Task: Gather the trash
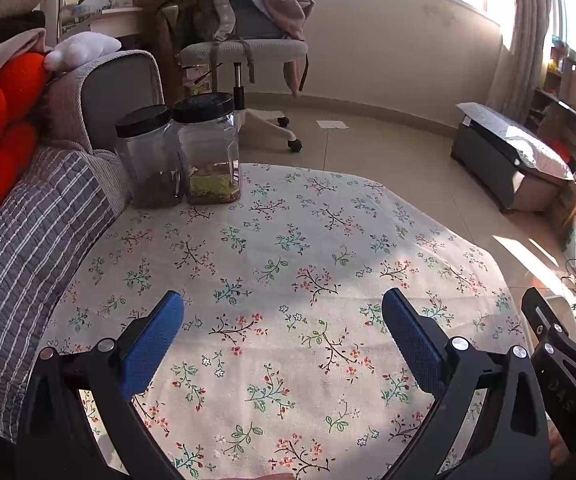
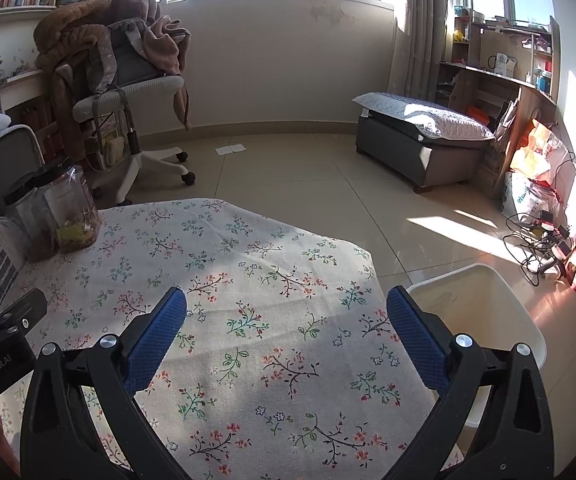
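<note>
My left gripper is open and empty, held over the floral tablecloth. My right gripper is open and empty over the same cloth, near its right edge. A cream plastic waste bin stands on the floor just right of the table, beside the right gripper's right finger. No loose trash shows on the cloth. A white paper scrap lies on the floor far ahead, seen in the left wrist view and the right wrist view.
Two clear jars with black lids stand at the table's far left corner. A striped quilt lies left. An office chair with clothes, a grey ottoman and tangled cables are on the floor.
</note>
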